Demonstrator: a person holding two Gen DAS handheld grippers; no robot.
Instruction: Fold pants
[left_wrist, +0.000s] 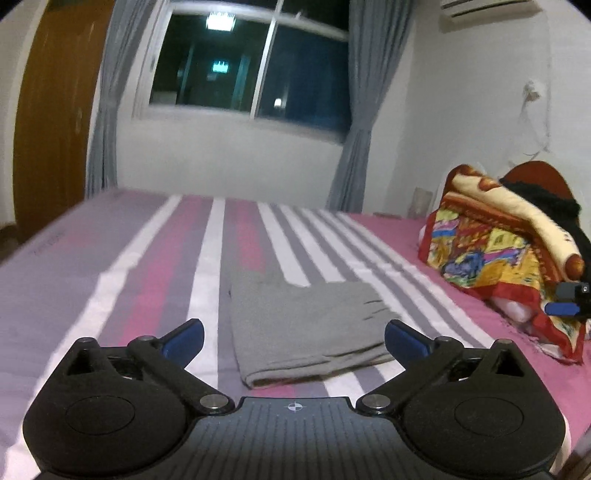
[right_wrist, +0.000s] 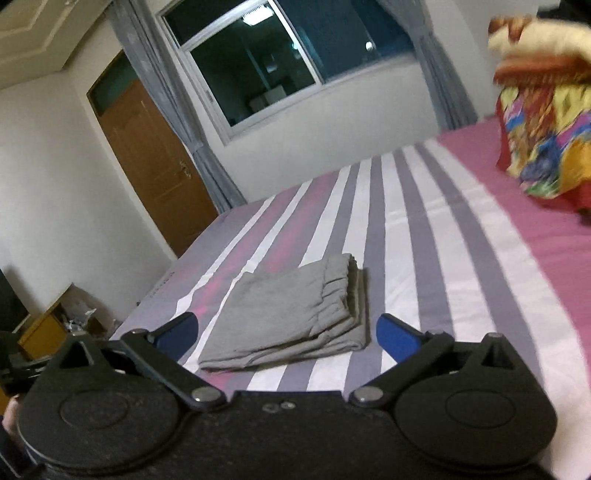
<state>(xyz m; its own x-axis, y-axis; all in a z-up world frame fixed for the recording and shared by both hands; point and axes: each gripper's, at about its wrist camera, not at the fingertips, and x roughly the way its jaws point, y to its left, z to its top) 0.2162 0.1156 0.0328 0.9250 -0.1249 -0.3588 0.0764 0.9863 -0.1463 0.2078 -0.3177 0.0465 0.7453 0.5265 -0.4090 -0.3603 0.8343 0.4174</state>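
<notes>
Grey pants (left_wrist: 303, 325) lie folded into a compact rectangle on the striped bed sheet (left_wrist: 147, 266). They also show in the right wrist view (right_wrist: 295, 317), with the waistband at the far right end. My left gripper (left_wrist: 294, 339) is open and empty, raised above the bed just short of the pants. My right gripper (right_wrist: 287, 334) is open and empty, also held above the near edge of the pants. The right gripper's blue finger shows at the right edge of the left wrist view (left_wrist: 563, 304).
A colourful folded blanket (left_wrist: 502, 247) sits at the head of the bed, also in the right wrist view (right_wrist: 546, 110). A window with grey curtains (left_wrist: 251, 70) lies beyond the bed. A brown door (right_wrist: 155, 162) and low furniture (right_wrist: 48, 328) stand on the left.
</notes>
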